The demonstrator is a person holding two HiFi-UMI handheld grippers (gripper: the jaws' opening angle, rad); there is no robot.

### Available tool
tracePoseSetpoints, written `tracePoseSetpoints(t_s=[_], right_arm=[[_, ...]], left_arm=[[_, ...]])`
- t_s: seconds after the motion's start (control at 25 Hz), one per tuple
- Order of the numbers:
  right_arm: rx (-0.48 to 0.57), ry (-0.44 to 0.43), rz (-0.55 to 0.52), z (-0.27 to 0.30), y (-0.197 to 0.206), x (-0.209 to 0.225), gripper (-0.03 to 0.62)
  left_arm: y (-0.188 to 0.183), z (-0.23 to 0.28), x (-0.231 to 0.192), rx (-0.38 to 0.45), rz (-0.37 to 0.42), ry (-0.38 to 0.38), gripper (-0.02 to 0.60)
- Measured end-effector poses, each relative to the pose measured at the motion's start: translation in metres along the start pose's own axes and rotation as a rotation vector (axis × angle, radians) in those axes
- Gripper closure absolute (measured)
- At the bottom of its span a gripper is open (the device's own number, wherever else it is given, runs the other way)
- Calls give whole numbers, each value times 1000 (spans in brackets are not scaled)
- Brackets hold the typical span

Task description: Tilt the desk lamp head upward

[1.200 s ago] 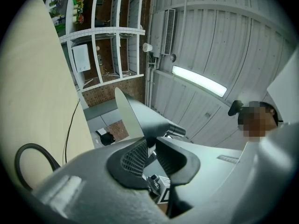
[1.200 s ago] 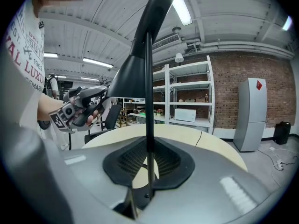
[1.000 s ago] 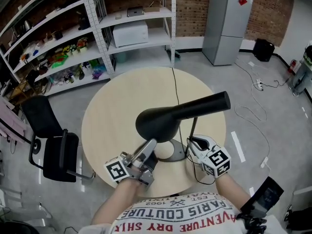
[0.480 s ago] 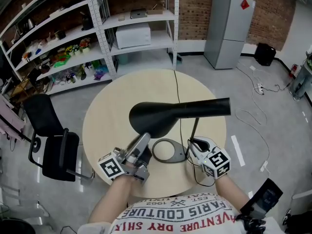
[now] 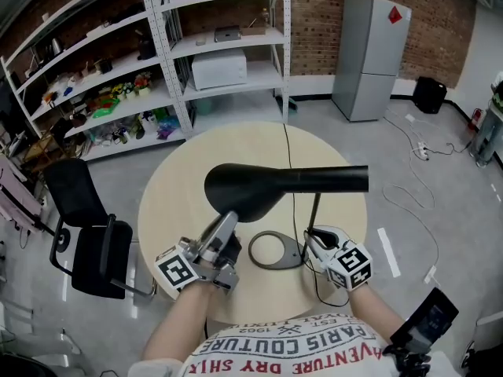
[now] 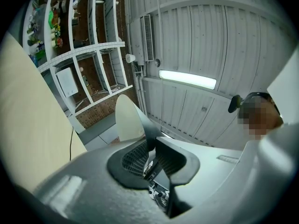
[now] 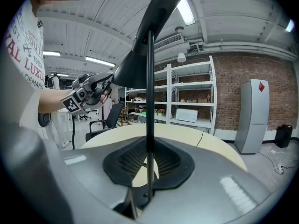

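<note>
A black desk lamp stands on the round beige table [image 5: 177, 183]. In the head view its head [image 5: 242, 187] and arm [image 5: 330, 179] lie about level, above a thin pole [image 5: 314, 210] and a ring base [image 5: 275, 251]. My left gripper [image 5: 228, 226] is shut on the near rim of the lamp head. The left gripper view shows the shade's pale inside [image 6: 127, 118] rising from between the pads [image 6: 135, 157]. My right gripper [image 5: 312, 234] is shut on the pole [image 7: 149, 101], low down near the base.
The lamp's cord [image 5: 284, 144] runs over the table's far edge. A black office chair [image 5: 86, 226] stands to the left. White shelving [image 5: 212, 53] and a grey fridge [image 5: 369, 45] stand at the back. Cables [image 5: 413, 187] lie on the floor at the right.
My left gripper has risen and shifted left with the lamp head's rim in it. The head has tilted upward and the arm now looks level. The right gripper stayed on the pole.
</note>
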State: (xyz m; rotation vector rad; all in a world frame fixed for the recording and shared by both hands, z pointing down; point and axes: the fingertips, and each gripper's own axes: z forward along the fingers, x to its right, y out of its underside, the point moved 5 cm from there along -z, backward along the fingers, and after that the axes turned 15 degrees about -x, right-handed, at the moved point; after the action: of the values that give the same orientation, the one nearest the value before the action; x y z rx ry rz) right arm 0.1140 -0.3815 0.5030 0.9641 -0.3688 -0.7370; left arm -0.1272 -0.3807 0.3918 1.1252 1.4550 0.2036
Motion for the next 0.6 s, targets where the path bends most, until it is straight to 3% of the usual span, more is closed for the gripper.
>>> tracePoseSetpoints(t_s=[0.6], right_arm=[[-1,-8,0,2,-2,1,550]], left_arm=[[-40,1,18,31,122,-5,540]])
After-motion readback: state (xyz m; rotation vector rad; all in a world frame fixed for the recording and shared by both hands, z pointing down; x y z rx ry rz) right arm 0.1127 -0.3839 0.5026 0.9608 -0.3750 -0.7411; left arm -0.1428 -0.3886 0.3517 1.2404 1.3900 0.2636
